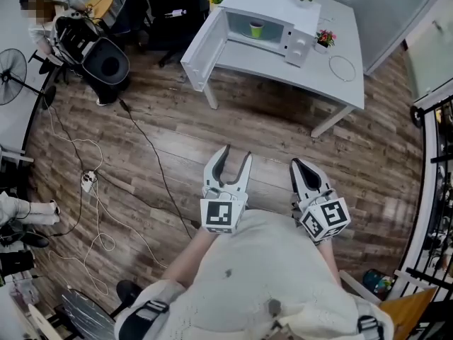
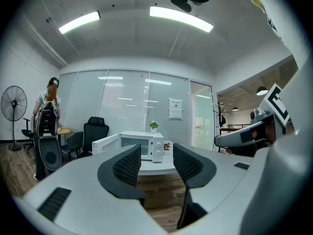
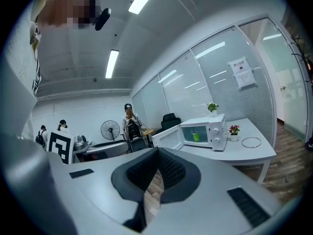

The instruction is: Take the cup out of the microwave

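Note:
The white microwave (image 1: 265, 25) stands on a white table (image 1: 333, 83) across the room, its door (image 1: 202, 48) swung open to the left. A green cup (image 1: 255, 28) sits inside it, also seen in the right gripper view as the cup (image 3: 196, 136) in the microwave (image 3: 205, 130). Both grippers are held in front of the person's chest, far from the table. My left gripper (image 1: 236, 154) is open with nothing between its jaws and points at the microwave (image 2: 142, 148). My right gripper (image 1: 297, 166) has its jaws together (image 3: 157, 168), holding nothing.
Wooden floor lies between me and the table. Cables (image 1: 145, 144) trail across the floor at left. Office chairs (image 1: 106, 62), a fan (image 1: 10, 76) and a person (image 1: 42, 20) are at the far left. Small flower pots (image 1: 325, 39) and a wire ring (image 1: 342, 68) sit on the table.

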Tool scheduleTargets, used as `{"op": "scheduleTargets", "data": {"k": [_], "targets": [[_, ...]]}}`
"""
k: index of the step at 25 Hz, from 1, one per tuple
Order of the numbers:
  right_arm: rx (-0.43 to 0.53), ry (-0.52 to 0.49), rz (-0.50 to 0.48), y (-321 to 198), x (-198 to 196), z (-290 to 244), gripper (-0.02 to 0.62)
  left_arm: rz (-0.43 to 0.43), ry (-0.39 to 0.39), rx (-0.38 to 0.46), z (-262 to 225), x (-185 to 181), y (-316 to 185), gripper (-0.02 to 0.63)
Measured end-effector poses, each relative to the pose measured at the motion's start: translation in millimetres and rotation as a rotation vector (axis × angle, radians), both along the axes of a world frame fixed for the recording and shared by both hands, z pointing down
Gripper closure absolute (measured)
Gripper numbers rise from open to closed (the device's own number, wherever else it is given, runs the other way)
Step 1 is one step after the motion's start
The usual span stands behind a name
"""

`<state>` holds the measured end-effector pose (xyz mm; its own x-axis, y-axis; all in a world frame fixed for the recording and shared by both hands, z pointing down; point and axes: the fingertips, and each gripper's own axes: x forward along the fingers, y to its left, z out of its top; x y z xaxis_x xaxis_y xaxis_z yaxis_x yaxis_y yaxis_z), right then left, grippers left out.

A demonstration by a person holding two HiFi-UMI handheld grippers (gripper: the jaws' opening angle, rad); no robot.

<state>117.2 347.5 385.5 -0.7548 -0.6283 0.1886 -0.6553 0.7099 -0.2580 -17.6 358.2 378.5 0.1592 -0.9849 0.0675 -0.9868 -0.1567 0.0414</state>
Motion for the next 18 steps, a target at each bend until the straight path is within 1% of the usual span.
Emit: {"op": "scheduleTargets", "data": {"k": [2, 5, 11, 18], "targets": [[-0.006, 0.004, 0.005, -3, -8, 0, 0.587, 0.001, -0.005, -0.009, 2, -8, -3, 0.382], [-0.009, 0.006, -0.001, -7, -17, 0, 0.586, -0.005, 0.007, 0.003, 1, -17, -5, 0.382], [-0.012, 0.012, -0.002, -17, -36, 0, 0.586, -0.024, 0.015, -0.015, 5, -41, -13, 0.382], [-0.035, 0.000, 0.012, -35, -30, 8, 0.586, -0.008, 0.013, -0.041, 16, -37, -24, 0.382]]}}
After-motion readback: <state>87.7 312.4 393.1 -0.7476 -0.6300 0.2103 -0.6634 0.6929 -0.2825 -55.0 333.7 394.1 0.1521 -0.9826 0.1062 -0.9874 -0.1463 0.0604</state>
